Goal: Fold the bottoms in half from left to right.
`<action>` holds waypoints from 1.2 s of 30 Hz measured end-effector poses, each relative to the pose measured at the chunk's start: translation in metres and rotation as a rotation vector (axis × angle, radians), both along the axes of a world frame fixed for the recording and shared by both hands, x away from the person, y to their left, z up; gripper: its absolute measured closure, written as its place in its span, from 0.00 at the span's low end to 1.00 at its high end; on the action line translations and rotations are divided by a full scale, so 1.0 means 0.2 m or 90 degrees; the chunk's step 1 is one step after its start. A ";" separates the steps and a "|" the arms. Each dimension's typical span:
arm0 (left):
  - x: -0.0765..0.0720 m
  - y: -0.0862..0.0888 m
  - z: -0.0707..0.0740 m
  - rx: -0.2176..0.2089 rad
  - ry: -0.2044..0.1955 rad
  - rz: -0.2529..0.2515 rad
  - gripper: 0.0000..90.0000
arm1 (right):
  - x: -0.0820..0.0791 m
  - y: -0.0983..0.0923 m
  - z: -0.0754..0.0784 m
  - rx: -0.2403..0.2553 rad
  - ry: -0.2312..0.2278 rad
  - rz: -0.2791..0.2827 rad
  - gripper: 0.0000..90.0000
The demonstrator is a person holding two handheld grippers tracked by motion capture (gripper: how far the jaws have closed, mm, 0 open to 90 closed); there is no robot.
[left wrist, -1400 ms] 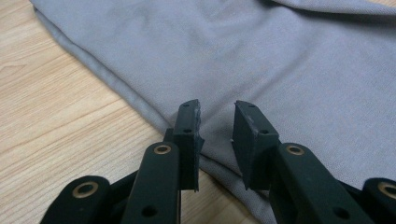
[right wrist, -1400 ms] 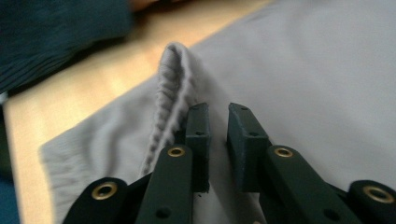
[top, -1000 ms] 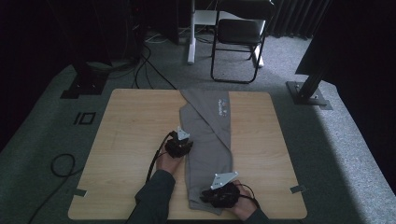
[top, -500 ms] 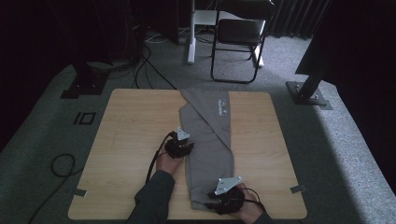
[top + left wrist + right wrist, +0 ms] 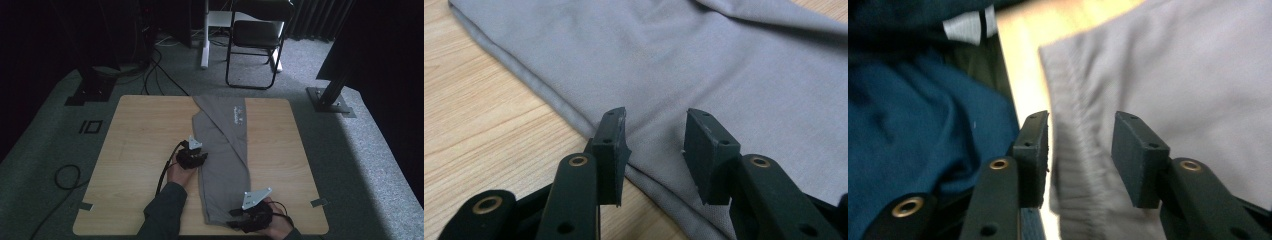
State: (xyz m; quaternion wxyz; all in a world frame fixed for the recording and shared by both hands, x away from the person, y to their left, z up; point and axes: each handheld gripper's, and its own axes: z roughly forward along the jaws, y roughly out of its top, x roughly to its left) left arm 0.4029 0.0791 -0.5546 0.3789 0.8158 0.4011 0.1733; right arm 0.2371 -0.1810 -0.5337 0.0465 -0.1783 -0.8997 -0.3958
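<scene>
**Both grippers let go of folded trousers**

Folded grey cloth trousers lie lengthwise mid-desk. The left gripper at their 9 o'clock edge and right gripper at 6 o'clock have fingers just opening, gripping nothing.

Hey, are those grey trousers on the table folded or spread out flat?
Folded. The grey trousers lie as one narrow strip along the table, and the left gripper view shows doubled layers at the edge.

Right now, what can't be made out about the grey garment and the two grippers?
- Grey garment: its label print, high view, too small.
- Right gripper: jaws, high view, hidden under its grey plate and hand.
- Garment hem: right gripper view, blurred.
- Left gripper: the garment's far end, cut off by frame edges.
</scene>
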 end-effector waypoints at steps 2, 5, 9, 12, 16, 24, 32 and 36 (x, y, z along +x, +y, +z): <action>0.00 0.00 0.00 0.001 -0.001 -0.001 0.68 | 0.03 -0.01 0.02 0.014 -0.012 -0.022 0.58; 0.00 0.00 0.00 0.002 -0.004 0.002 0.68 | 0.09 -0.03 0.04 0.032 -0.032 -0.069 0.58; 0.00 -0.01 0.01 -0.007 -0.007 0.006 0.66 | 0.23 -0.03 0.03 0.027 -0.037 -0.135 0.58; 0.01 -0.01 0.02 -0.003 -0.013 0.006 0.66 | 0.33 -0.04 0.02 0.018 -0.041 -0.179 0.58; 0.02 -0.01 0.03 0.002 -0.015 0.011 0.66 | 0.42 -0.02 0.01 -0.012 -0.076 -0.221 0.59; 0.05 -0.02 0.01 0.016 -0.011 0.025 0.66 | 0.66 -0.01 0.00 -0.066 -0.131 -0.320 0.70; 0.07 -0.04 0.01 0.035 -0.014 0.035 0.66 | 0.85 0.02 -0.02 -0.108 -0.174 -0.406 0.63; 0.07 -0.04 0.01 0.034 -0.011 0.040 0.74 | 0.93 0.02 -0.06 -0.114 -0.136 -0.434 0.66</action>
